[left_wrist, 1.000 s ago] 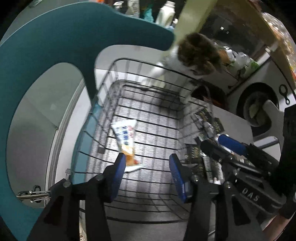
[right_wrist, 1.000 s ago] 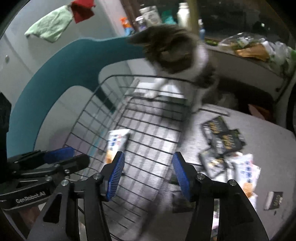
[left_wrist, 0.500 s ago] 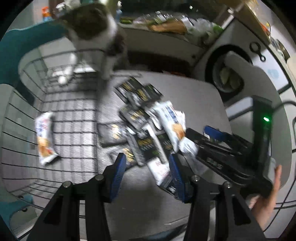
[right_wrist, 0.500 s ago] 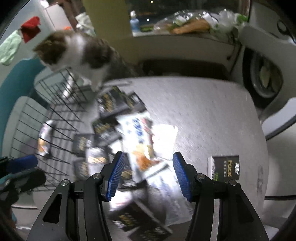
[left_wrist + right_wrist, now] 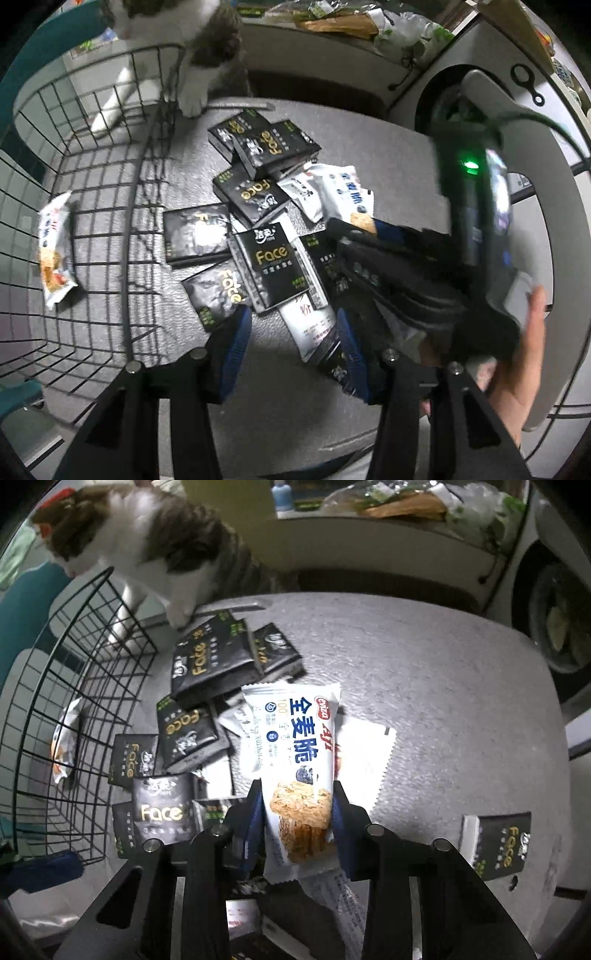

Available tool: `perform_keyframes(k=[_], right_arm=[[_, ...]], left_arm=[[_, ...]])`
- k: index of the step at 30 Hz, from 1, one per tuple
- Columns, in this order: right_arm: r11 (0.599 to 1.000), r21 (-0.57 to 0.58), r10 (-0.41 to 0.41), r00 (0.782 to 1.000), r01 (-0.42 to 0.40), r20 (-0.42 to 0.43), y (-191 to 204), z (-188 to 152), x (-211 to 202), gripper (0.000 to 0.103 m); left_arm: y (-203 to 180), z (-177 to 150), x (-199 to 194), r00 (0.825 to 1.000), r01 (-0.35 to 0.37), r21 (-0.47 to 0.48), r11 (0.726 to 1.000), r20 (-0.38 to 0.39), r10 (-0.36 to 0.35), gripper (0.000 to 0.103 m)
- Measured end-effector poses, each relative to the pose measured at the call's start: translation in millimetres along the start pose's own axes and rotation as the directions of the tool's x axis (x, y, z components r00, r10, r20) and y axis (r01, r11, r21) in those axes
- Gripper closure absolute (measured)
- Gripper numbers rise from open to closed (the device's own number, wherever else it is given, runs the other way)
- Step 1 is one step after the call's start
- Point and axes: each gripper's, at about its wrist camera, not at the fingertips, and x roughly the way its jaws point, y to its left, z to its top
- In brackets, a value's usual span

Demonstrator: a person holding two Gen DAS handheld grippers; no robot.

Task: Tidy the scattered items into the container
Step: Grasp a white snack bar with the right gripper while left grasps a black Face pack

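Black wire basket [image 5: 129,236] stands at your far left, one snack packet [image 5: 53,251] already inside it and a cat [image 5: 140,542] pawing its far rim. Beside it lie scattered black Face packs [image 5: 273,266]; your left gripper [image 5: 291,339] hovers spread above them. Your right gripper [image 5: 297,812] pinches a white cracker bar [image 5: 299,760] (lower end only).

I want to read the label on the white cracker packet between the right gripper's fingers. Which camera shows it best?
The right wrist view: the white cracker packet fills the centre, print facing the camera, between the right gripper fingers. The left wrist view shows that packet only small and partly hidden behind the right gripper's body.
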Motion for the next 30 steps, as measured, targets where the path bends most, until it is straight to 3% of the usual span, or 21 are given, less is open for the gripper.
perform_keyframes(k=[8,16,21,23,25,27,28,30], right_arm=[[0.998,0.057,0.007,1.0,-0.008,0.018,-28.7,-22.2,-22.4,0.069],[0.998,0.064,0.026,0.999,-0.028,0.027,-33.9,-31.2,-34.3,0.069],[0.996,0.075,0.036,0.999,-0.038,0.028,-39.7,-35.0,-36.8,0.069],[0.996,0.079,0.033,0.999,-0.035,0.026,-41.1,-34.7,-35.1,0.069],[0.996,0.086,0.03,0.999,-0.033,0.027,-43.6,-34.9,-35.5,0.069],[0.996,0.088,0.027,0.999,-0.029,0.028,-44.8,-34.7,-36.1,0.069],[0.996,0.089,0.026,0.999,-0.028,0.028,-45.2,-34.6,-36.4,0.069],[0.995,0.092,0.028,0.999,-0.031,0.03,-45.5,-34.7,-37.7,0.069]], left_arm=[[2.7,15.2,34.4,1.0,-0.004,-0.047,0.999,-0.025,0.003,0.05],[0.4,28.0,52.0,0.998,-0.05,-0.028,0.998,-0.036,0.049,0.049],[2.0,29.5,64.5,0.999,-0.033,-0.04,0.999,-0.043,0.031,0.049],[0.5,31.0,65.5,0.999,-0.037,-0.04,0.999,-0.041,0.036,0.057],[1.3,31.7,64.8,0.999,-0.021,-0.054,0.998,-0.038,0.019,0.077],[-2.1,32.1,60.4,0.999,-0.012,-0.041,0.999,-0.032,0.01,0.087],[-5.6,31.5,57.1,0.999,-0.038,-0.023,0.999,-0.023,0.037,0.098],[-11.8,29.9,52.2,0.996,-0.092,0.008,0.996,-0.002,0.092,0.102]])
